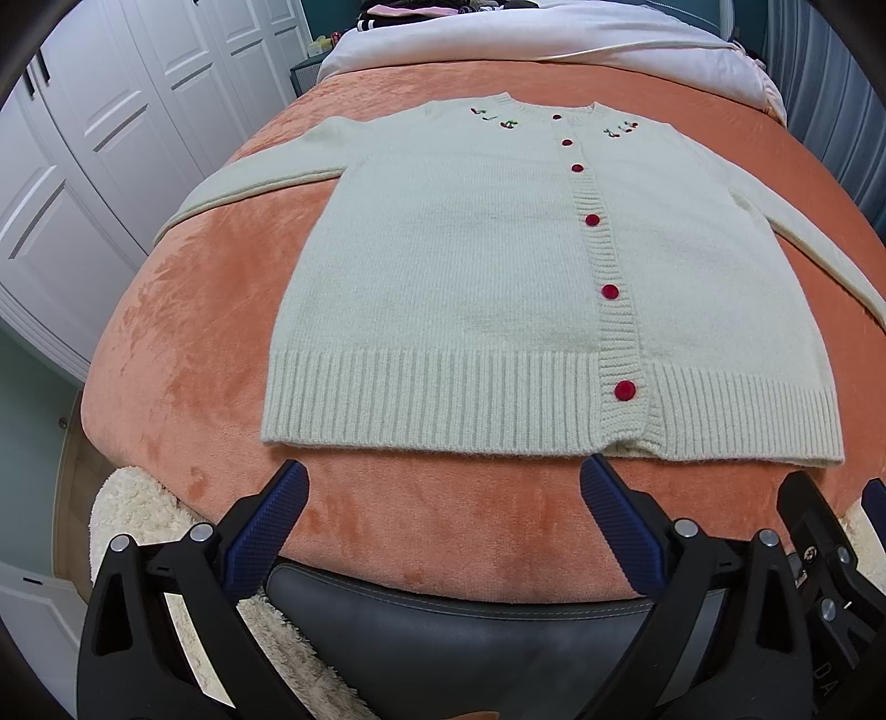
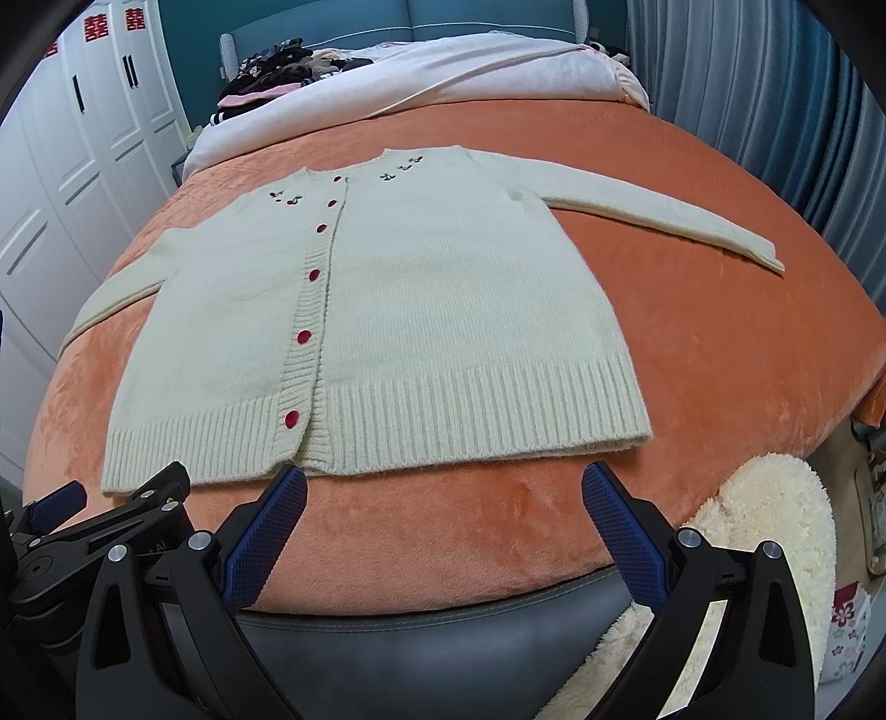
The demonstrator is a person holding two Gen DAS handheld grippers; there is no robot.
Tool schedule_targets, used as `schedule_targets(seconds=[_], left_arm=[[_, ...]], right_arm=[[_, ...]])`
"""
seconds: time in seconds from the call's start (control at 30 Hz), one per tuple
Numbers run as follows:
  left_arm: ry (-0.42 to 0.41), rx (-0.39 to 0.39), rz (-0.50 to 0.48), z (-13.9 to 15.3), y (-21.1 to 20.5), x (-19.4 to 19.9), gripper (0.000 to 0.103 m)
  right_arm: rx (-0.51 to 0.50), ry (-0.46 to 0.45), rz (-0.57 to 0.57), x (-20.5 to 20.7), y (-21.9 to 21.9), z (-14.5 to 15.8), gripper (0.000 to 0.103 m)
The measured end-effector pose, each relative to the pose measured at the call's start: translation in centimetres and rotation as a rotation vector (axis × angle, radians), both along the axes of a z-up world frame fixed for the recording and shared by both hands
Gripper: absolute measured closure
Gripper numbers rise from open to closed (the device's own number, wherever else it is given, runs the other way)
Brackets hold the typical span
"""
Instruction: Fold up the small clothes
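A cream cardigan [image 1: 454, 266] lies buttoned and flat on the orange blanket [image 1: 183, 343] — sleeves spread, ready for folding — as the left gripper [image 1: 443, 487] and right gripper [image 2: 443, 487] hover near its hem, jaws apart, holding nothing.

left gripper [image 1: 443, 476]: black plastic frame | blue bumpy pads [image 1: 277, 520] | shiny round silver screws || right gripper [image 2: 443, 479]: same black frame | blue bumpy pads [image 2: 620, 526] | silver screws beside each pad

The cardigan [image 1: 470, 277] lies flat mid-frame on the bed cover [image 1: 183, 343], sleeves spread to both sides, with the duvet [image 1: 554, 50] behind it and both grippers' fingers at the frame's bottom.
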State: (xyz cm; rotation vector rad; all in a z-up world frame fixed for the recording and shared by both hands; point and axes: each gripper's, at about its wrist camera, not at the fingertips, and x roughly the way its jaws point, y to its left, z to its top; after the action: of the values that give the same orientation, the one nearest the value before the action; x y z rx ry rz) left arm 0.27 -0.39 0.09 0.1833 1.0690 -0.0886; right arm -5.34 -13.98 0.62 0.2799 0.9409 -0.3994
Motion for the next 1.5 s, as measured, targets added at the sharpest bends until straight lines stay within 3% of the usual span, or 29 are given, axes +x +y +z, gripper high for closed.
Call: schedule_targets(seconds=[0.6, 0.7, 0.83, 1.0, 1.13, 1.23, 1.3, 1.33, 1.37, 1.4, 1.43, 1.47, 1.5], left_arm=[[0.035, 0.018, -0.001, -1.2, -0.6, 0.8, 0.007], [0.054, -0.010, -0.004, -1.5, -0.9, 1.5, 0.007], [0.032, -0.119, 0.039, -0.6, 0.3, 4.0, 0.006], [0.008, -0.253, 0.111, 0.3, 2.2, 8.3, 0.006], [-0.005, -0.268, 0.146, 0.2, 2.0, 11.4, 0.006], [-0.010, -0.232, 0.144, -0.2, 1.1, 13.6, 0.006], [-0.007, -0.218, 0.138, -0.6, 0.6, 14.9, 0.006], [-0.004, -0.214, 0.136, -0.8, 0.3, 15.5, 0.006], [0.002, -0.212, 0.132, -1.0, 0.1, 16.2, 0.006], [0.007, -0.207, 0.129, -1.2, 0.0, 16.5, 0.006], [0.013, -0.193, 0.126, -1.5, -0.3, 17.1, 0.006], [0.014, -0.182, 0.123, -1.6, -0.5, 17.5, 0.006], [0.008, -0.163, 0.117, -1.6, -0.6, 18.0, 0.006]], right_arm=[[0.028, 0.032, -0.014, 0.7, -0.7, -1.3, 0.005], [0.049, 0.025, 0.013, 1.5, -1.7, -1.6, 0.005], [0.130, -0.074, -0.087, 2.6, -10.0, -1.4, 0.005], [0.340, -0.231, -0.387, 3.2, -28.2, -3.5, 0.005], [0.353, -0.265, -0.560, 4.5, -40.4, -6.1, 0.005], [0.415, -0.251, -0.661, 5.7, -46.1, -8.7, 0.008], [0.408, -0.301, -0.710, 6.5, -47.7, -9.0, 0.009], [0.384, -0.320, -0.705, 7.4, -48.0, -8.8, 0.013], [0.382, -0.326, -0.668, 8.9, -48.1, -8.6, 0.033], [0.383, -0.304, -0.628, 11.0, -48.1, -8.2, 0.046], [0.366, -0.286, -0.599, 13.2, -47.5, -7.5, 0.074], [0.334, -0.301, -0.541, 15.7, -46.5, -5.9, 0.091], [0.324, -0.341, -0.484, 17.1, -45.5, -4.4, 0.091]])
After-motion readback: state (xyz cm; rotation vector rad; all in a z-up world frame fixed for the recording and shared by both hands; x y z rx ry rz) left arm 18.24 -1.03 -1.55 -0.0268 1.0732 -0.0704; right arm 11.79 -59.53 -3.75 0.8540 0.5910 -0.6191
